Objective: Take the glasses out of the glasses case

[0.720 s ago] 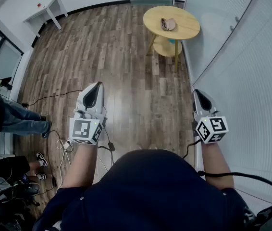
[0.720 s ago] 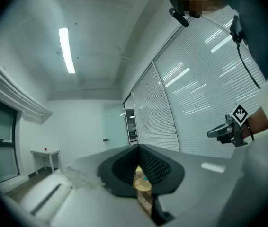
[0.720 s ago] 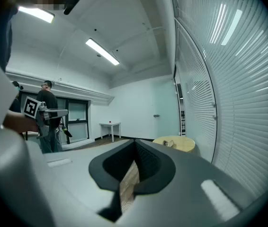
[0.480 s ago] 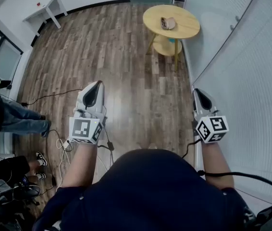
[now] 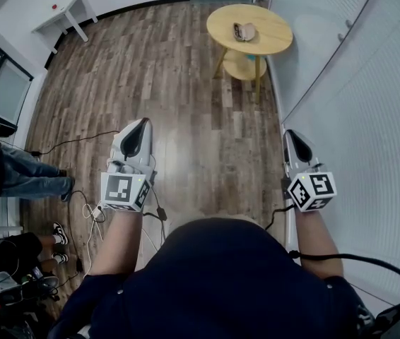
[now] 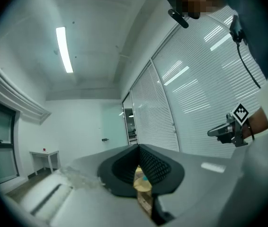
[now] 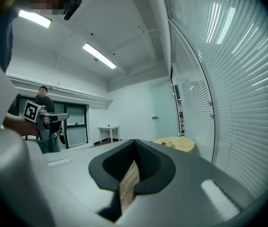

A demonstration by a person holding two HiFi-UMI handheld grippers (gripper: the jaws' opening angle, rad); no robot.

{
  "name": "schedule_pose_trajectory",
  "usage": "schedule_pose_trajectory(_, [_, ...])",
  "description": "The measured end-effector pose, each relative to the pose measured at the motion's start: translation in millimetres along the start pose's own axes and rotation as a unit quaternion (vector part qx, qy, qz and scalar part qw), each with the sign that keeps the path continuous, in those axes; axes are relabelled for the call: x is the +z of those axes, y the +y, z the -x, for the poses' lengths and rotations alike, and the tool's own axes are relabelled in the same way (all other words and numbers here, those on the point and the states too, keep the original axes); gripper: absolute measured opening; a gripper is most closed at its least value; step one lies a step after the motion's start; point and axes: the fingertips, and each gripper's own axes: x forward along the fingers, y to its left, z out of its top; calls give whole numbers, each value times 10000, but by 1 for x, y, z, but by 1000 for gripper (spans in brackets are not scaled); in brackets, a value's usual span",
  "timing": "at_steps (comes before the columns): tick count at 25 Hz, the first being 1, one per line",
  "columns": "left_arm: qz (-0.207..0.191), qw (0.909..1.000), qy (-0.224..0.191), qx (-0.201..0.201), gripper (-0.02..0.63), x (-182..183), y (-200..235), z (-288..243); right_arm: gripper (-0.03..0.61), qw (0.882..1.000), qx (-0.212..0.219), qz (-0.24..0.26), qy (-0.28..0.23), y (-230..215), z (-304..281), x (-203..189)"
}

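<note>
**Clearance.** In the head view a wide strip of wood-plank floor [image 5: 186, 83] lies between both grippers and the round table [image 5: 271, 44] at the top centre. The table's right edge stands near the slatted blind wall [image 5: 369, 83], which fills the right side of the frame. A white side table [image 5: 66, 16] stands at the upper left. Cables [image 5: 90, 210] trail on the floor at the lower left, beside a person's legs [image 5: 23, 179] at the left edge.

**Task item.** The glasses case [image 5: 244, 32] lies on the table top, left of its centre and well apart from both grippers. It is small, rounded, and tan and brown. Its long axis cannot be resolved at this size.

**Materials.** The table top is pale wood and circular, and a smaller round shelf [image 5: 239, 68] sits beneath it. The gripper bodies are smooth grey plastic with ribbed black jaw pads.

**Grippers.** The left gripper [image 5: 142, 123] and the right gripper [image 5: 289, 133] are both held above the floor and point toward the top of the frame. On each gripper the jaws are pressed together at the tips, with nothing between them.
</note>
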Motion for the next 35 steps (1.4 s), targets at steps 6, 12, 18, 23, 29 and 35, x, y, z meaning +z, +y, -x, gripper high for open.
schedule_pose_trajectory(6, [57, 10000, 62, 27, 4, -8, -19, -20, 9, 9999, -80, -86, 58, -28, -5, -10])
schedule_pose_trajectory(12, [53, 9997, 228, -35, 3, -19, -19, -60, 9, 9993, -196, -277, 162, -61, -25, -19])
schedule_pose_trajectory(18, [102, 9995, 151, -241, 4, -32, 0, -114, 9, 9986, -344, -280, 278, -78, -64, -24])
schedule_pose_trajectory(23, [108, 9989, 124, -433, 4, -37, 29, -167, 9, 9984, -453, -212, 280, -90, -112, -9])
schedule_pose_trajectory(29, [122, 9975, 42, -698, 3, -37, 72, -240, 9, 9973, -618, -228, 316, -101, -177, 6])
schedule_pose_trajectory(35, [188, 9959, -143, -879, 3, -38, 124, -300, 9, 9963, -797, -134, 277, -104, -246, 25])
